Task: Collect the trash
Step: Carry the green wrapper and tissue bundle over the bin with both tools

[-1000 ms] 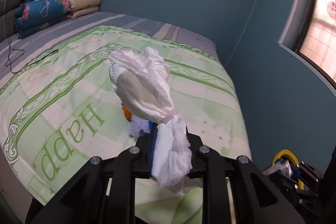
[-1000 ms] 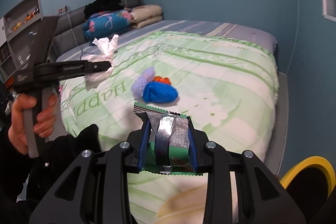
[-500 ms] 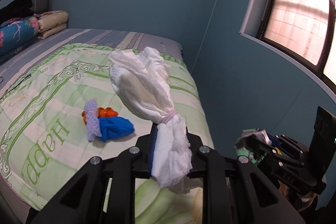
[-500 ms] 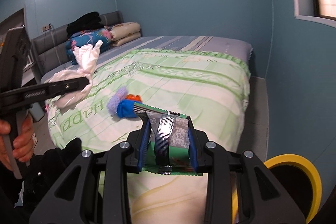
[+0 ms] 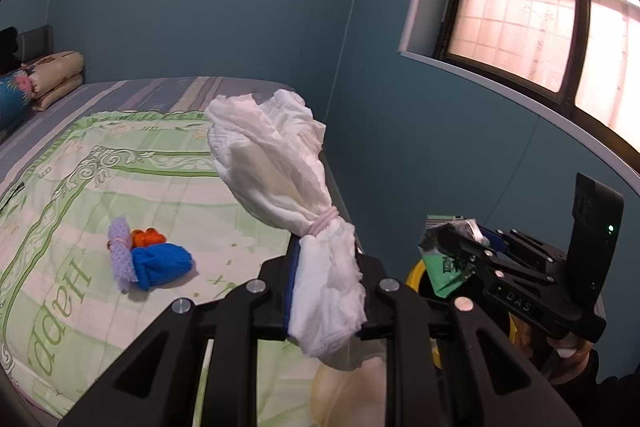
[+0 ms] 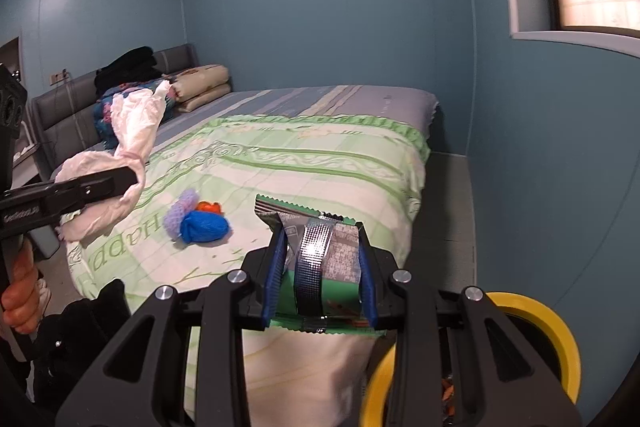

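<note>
Left gripper [image 5: 326, 291] clenched on a white tissue bundle [image 5: 276, 167] tied at its neck with a pink rubber band [image 5: 325, 221]; the bundle's larger end stands up past the fingertips, above the bed [image 5: 168, 167]. Right gripper [image 6: 320, 269] grasps a green snack wrapper [image 6: 320, 255] with a silver strip, pinched flat between the blue pads [image 6: 274, 273]. Wrapper is off the foot corner of the bed, above the yellow-rimmed bin [image 6: 556, 331] that sits on the floor just beside that corner. On the bed's green quilt, near its foot end: blue knitted item [image 6: 204, 225], lilac mesh roll [image 6: 178, 213] and small orange piece [image 6: 208, 206], all touching. Folded bedding [image 6: 200, 83] at the bed's head end.
</note>
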Demonstrator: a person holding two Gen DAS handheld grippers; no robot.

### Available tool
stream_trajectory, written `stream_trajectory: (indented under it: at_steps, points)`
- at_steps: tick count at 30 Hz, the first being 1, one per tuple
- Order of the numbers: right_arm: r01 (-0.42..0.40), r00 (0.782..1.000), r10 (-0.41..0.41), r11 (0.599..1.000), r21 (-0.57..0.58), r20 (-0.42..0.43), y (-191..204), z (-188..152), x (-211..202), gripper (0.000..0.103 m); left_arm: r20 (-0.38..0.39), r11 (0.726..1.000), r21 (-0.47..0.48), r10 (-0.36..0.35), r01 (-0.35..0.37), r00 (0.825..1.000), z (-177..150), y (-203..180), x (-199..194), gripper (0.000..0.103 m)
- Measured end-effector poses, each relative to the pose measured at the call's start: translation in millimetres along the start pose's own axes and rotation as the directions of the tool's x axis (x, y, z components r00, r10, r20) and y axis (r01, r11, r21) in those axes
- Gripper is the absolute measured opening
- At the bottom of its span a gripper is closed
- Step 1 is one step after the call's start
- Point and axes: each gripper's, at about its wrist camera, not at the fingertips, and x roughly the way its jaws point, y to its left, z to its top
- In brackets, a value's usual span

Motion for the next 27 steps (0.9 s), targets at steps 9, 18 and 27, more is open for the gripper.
stream_trajectory:
  at_steps: [9, 18, 27]
  points:
    - [0.086, 0.996, -0.087, 0.995, 0.043, 0.021, -32, -3, -17, 0.031, -0.024, 0.995, 0.081, -0.058, 0.060, 0.998, 3, -43, 13, 0.019]
    - [0.178, 0.983, -0.181, 0.980, 0.087, 0.027, -64, -12, -29, 0.031, -0.059, 0.983, 0.150, -0.098, 0.106, 0.993, 1, -79, 29, 0.019]
    - [0.260, 0.965, -0.263, 0.957, 0.126, 0.007, -91, -24, -35, 0.031, -0.108, 0.967, 0.209, -0.122, 0.143, 0.987, -6, -114, 48, 0.019]
